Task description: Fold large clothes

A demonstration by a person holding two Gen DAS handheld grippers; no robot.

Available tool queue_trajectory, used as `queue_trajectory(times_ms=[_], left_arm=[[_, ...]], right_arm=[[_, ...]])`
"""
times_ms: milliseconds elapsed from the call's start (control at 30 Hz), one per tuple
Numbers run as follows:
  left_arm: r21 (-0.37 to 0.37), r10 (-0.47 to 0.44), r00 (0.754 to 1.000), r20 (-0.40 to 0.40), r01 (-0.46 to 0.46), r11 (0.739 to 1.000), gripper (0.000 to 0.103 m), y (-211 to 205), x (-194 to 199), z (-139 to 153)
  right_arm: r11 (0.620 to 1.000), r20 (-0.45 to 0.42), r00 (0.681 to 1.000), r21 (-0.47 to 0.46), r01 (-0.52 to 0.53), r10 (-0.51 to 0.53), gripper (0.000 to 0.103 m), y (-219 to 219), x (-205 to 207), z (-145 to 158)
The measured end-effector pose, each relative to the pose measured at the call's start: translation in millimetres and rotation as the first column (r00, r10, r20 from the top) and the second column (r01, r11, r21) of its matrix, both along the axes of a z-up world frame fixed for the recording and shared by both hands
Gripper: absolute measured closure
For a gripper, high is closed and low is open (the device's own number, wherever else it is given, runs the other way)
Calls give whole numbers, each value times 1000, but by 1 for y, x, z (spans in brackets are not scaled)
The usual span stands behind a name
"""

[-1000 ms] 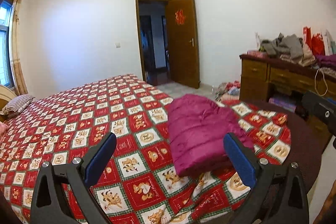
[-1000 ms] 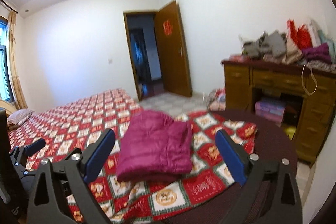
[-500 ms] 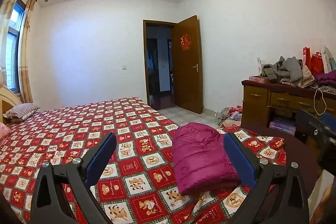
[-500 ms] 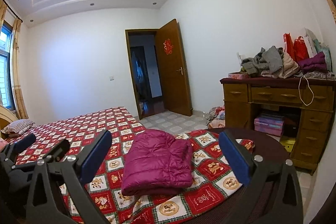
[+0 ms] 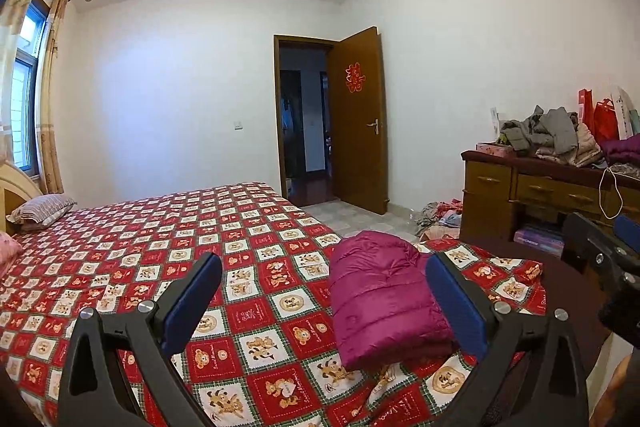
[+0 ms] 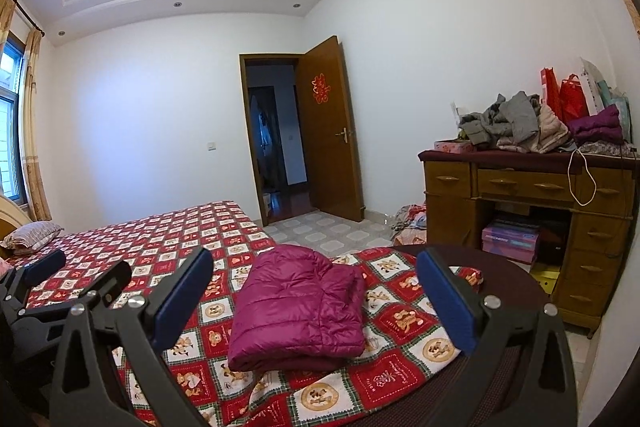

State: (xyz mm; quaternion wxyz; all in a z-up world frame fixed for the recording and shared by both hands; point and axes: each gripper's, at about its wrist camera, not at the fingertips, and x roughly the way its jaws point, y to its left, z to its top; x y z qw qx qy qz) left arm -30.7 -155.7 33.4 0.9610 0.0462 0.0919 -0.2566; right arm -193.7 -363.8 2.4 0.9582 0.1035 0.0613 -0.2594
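Both grippers are held above the near corner of the bed and neither touches any cloth: the left gripper (image 5: 322, 301) has its two blue pads spread wide with nothing between them, and the right gripper (image 6: 316, 299) is the same, wide apart and empty. The magenta quilted down jacket (image 6: 300, 307), already folded into a thick rectangular packet, lies flat on the red checked bedspread with cartoon bear squares (image 5: 160, 247), close to the foot corner of the bed. From the right gripper it lies straight ahead and lower, almost centred between the two fingers, and its long axis runs away from the camera toward the open brown wooden door (image 6: 332, 131). From the left gripper the same jacket lies ahead but to the right, partly behind the right finger (image 5: 454, 305). I judge therefore that the right gripper is better lined up for any coming move on this packet, and that the folding of this piece looks finished. The right wrist view shows the whole packet with its stacked layers at the near edge, and also the brown wooden desk (image 6: 528, 195) with a heap of unfolded grey and beige clothes (image 6: 512, 125) on top; the left wrist view hides the packet's near right corner, but shows more of the bare bedspread.
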Motion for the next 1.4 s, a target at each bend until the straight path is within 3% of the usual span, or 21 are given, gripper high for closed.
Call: queue_trajectory(times_ms=[1133, 1400], left_arm=[[11, 7, 1000, -18, -7, 1000, 1, 1, 5, -1], [9, 15, 1000, 8, -15, 1000, 1, 2, 2, 0]], right_arm=[[1000, 0, 1000, -4, 3, -3, 0, -3, -1, 0], [1000, -5, 1000, -9, 2, -2, 0, -5, -2, 2]])
